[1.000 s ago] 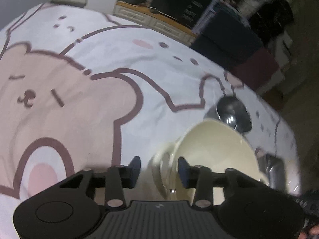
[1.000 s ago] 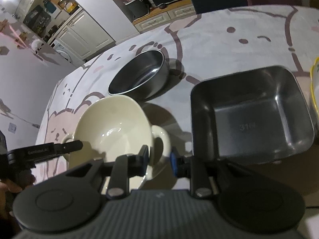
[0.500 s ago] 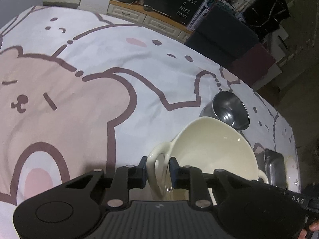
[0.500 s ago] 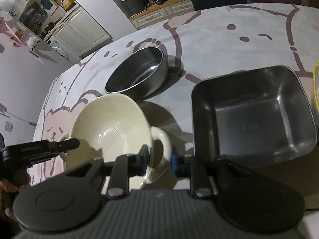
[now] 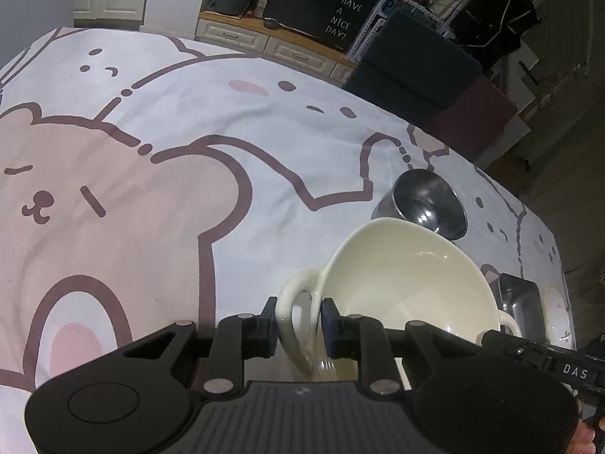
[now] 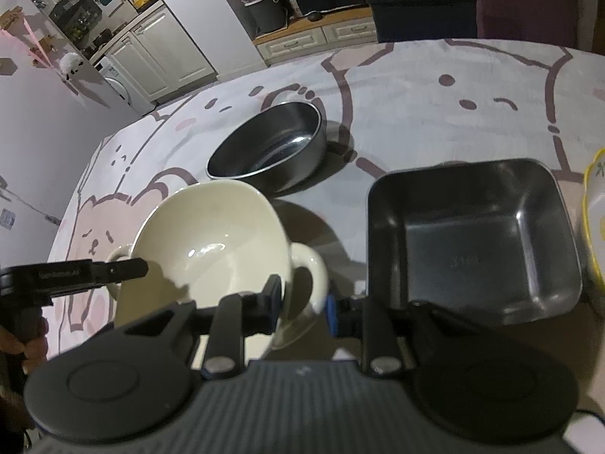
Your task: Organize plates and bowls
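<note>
Dim kitchen-ish room behind, cabinets and a "have a nice day" board, and everything sits on a table under a bear-print cloth (image 5: 159,174).

So here's where I'm at: the cream two-handled bowl (image 6: 211,238) is right in front of me, between both my hands, and its handle-to-handle line runs across from one hand to the other. My left tongs (image 5: 297,323) are pinched on the loop handle (image 5: 293,317) at that end, and my right tongs (image 6: 304,302) are pinched on the opposite handle (image 6: 308,270). Neither hand is nearer, each has its own end.

The thing that matters for whatever comes next: the steel round bowl (image 6: 270,147) is just beyond the cream one, almost touching its far rim, and the steel square pan (image 6: 474,234) is just off to my right. A yellow-rimmed dish (image 6: 593,227) peeks in past that.

My guess is the bowl has to come up level, both ends together, then go forward or right to nest.
</note>
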`<state>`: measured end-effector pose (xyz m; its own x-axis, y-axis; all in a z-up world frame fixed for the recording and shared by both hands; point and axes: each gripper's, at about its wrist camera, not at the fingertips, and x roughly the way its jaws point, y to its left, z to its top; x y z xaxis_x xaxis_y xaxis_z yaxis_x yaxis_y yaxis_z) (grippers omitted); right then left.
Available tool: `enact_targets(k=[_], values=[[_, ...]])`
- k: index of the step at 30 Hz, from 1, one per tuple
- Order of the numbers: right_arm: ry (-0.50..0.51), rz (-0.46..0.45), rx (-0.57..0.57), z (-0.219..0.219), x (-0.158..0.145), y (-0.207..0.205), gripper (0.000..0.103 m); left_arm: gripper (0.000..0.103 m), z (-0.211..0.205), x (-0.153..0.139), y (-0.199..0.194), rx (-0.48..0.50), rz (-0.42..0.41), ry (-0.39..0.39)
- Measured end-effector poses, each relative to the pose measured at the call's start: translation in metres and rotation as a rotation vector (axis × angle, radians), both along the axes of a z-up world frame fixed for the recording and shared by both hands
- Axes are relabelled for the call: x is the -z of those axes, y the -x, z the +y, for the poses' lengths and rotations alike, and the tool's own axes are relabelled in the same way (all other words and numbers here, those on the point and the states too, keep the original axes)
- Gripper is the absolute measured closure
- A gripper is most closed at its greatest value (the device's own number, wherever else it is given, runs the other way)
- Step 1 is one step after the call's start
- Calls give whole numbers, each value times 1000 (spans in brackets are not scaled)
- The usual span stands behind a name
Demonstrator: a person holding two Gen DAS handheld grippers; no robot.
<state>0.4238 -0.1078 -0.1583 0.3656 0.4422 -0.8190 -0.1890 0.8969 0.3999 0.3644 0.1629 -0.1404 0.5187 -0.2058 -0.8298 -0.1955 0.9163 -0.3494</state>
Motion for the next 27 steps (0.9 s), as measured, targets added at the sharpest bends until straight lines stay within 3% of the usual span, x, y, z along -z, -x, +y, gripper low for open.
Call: enact_targets(k=[15, 27], values=[[-16, -83, 1, -14, -33, 22, 76, 79, -15, -42, 24, 11, -66, 0], [-44, -159, 31, -56, -72, 72, 76, 80, -60, -84, 63, 66, -135, -14]])
